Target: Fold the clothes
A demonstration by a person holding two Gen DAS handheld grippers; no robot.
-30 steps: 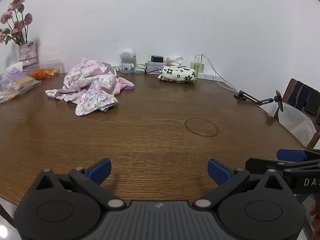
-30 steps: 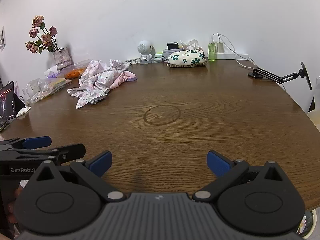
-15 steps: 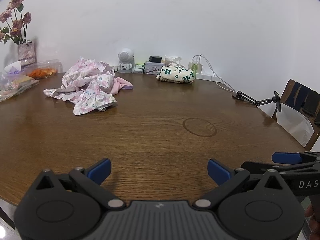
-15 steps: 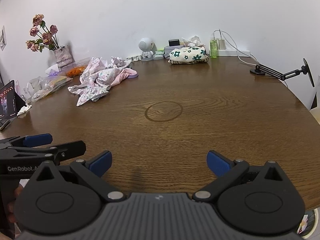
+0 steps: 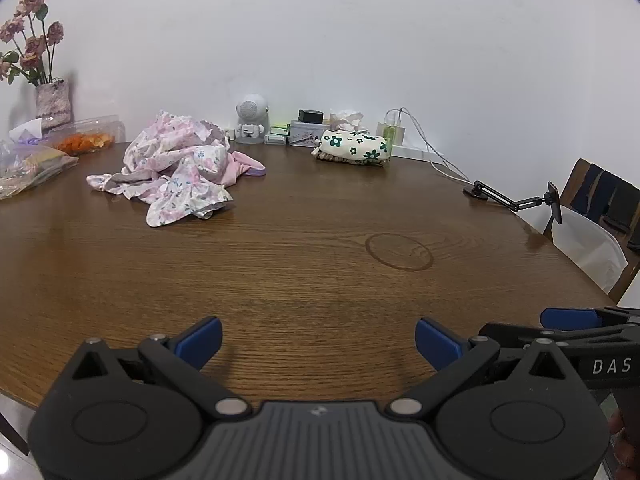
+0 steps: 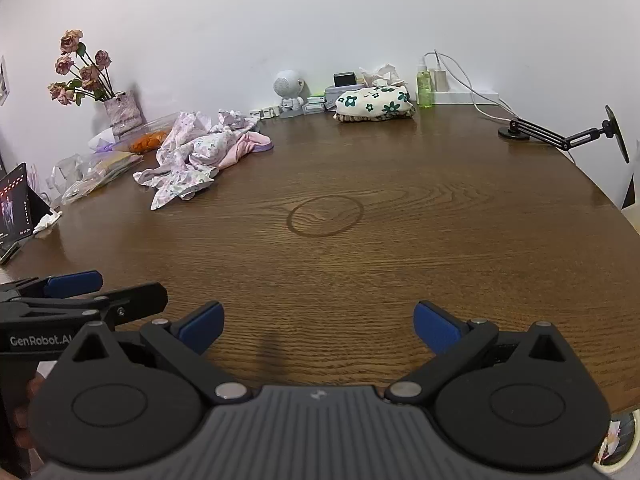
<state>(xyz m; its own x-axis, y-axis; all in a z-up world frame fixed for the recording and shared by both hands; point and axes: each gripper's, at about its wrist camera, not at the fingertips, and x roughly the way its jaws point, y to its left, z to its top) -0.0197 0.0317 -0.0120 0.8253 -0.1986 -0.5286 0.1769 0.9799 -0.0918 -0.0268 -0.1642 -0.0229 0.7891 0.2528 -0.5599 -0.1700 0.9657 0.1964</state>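
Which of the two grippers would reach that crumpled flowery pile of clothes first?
Probably the left hand-held gripper: the pink floral clothes pile lies on the table's left side, nearer it. Both are open and empty.

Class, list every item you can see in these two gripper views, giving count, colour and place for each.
table: one, brown wood, fills the foreground
crumpled clothes: one pile, pink floral, far left
folded cloth: one, cream with green flowers, by the wall
robot figure: one, white, by the wall
flower vase: one, dried pink roses, left corner
green bottle: one, by the wall
phone arm: one, black, right edge
left gripper: open
right gripper: open
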